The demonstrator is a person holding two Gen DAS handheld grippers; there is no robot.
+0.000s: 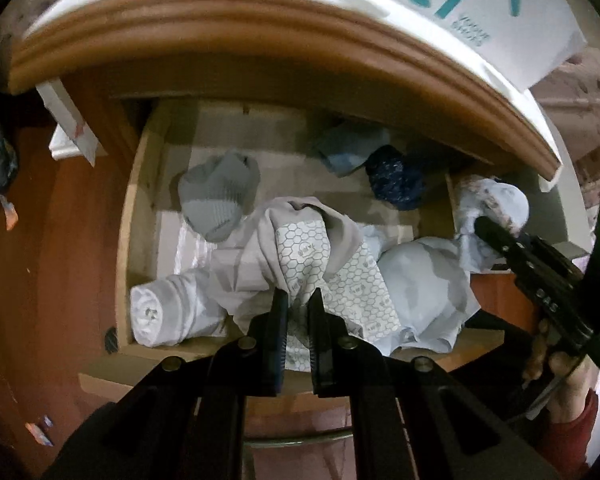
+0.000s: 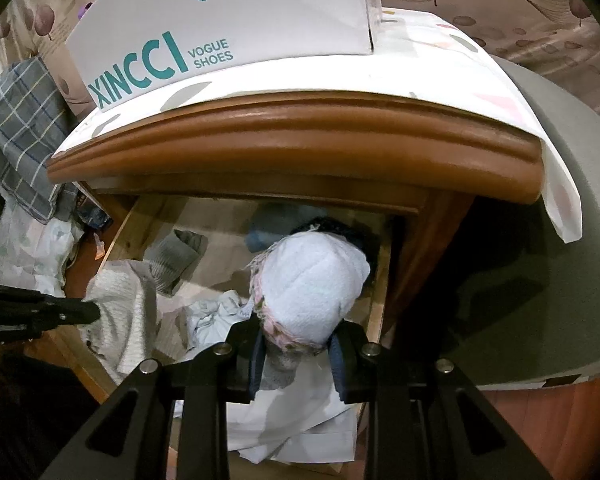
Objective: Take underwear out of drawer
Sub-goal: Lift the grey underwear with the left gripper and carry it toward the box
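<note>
In the left wrist view the left gripper (image 1: 298, 300) sits at lower centre with its jaws clamped together on a fold of grey underwear (image 1: 300, 240) whose hexagon-printed panel faces the camera. That garment lies in the middle of the open drawer (image 1: 126, 248), its pinched part drawn up toward the jaws. To its left, at the drawer's lower left corner, lies a white roll (image 1: 160, 316); above that, a grey sock (image 1: 220, 196). A pale blue cloth (image 1: 424, 280) lies just right of the underwear, and a dark blue bundle (image 1: 396, 180) sits at the back of the drawer, upper right of centre. At the right edge the right gripper (image 1: 488, 228) comes in from the lower right, with a hand (image 1: 560, 364) and a red sleeve behind it. In the right wrist view the right gripper (image 2: 298, 344) is at lower centre, jaws closed on a pale blue bundle (image 2: 316, 284) with a pink fringe, held over the right part of the drawer (image 2: 124, 232). The left gripper (image 2: 88, 312) shows at the left edge against the grey underwear (image 2: 120, 300). A shoebox (image 2: 220, 12) stands on the cabinet top (image 2: 300, 136), in the upper part of the frame.
</note>
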